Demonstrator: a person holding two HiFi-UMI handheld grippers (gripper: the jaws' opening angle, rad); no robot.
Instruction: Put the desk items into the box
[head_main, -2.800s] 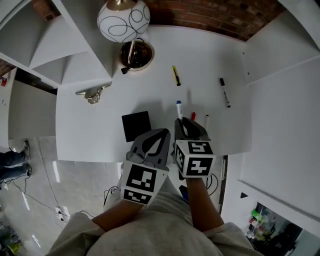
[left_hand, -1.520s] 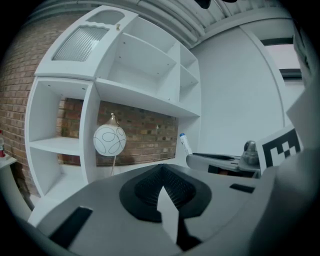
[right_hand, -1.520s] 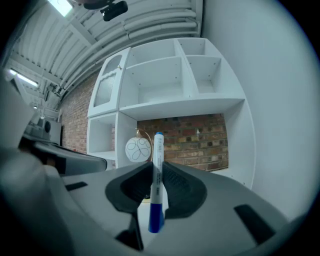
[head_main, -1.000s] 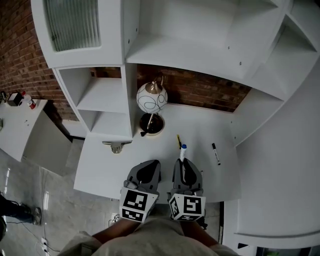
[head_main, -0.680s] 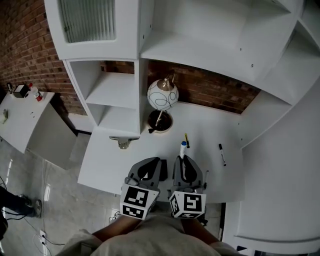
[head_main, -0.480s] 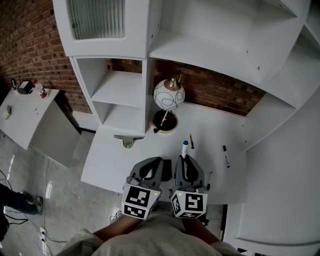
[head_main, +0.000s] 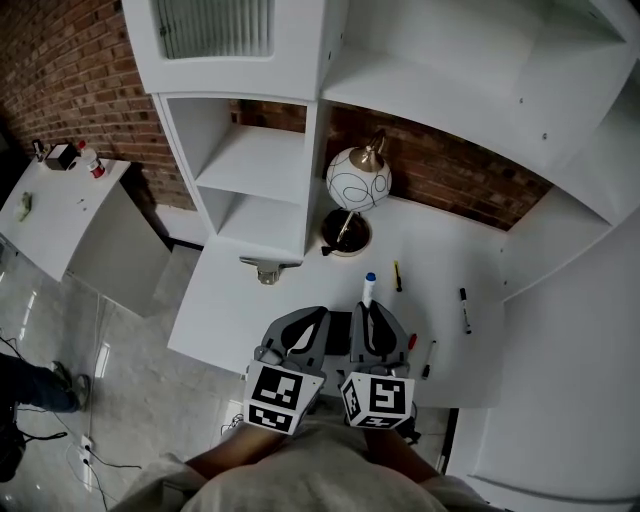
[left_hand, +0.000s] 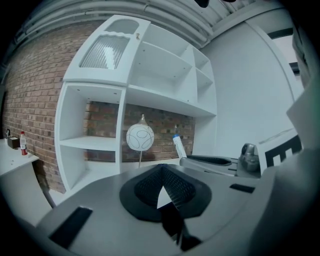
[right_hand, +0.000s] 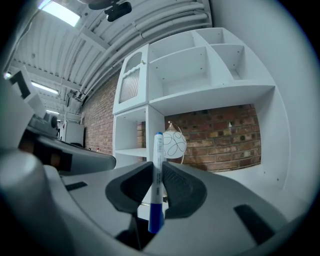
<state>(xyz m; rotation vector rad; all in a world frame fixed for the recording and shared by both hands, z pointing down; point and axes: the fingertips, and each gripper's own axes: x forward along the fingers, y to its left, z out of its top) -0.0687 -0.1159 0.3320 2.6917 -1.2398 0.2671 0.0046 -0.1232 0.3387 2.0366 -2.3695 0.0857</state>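
Marker pen (head_main: 367, 290), white with blue cap, is now off the white desk (head_main: 440, 250), clamped upright in the right gripper (head_main: 371, 310) at lower centre. Left gripper (head_main: 310, 318) is closed and empty; boxing the pen likely follows.

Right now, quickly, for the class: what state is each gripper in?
Left gripper: closed, jaws together, nothing held.
Right gripper: closed on the white marker pen with a blue cap.
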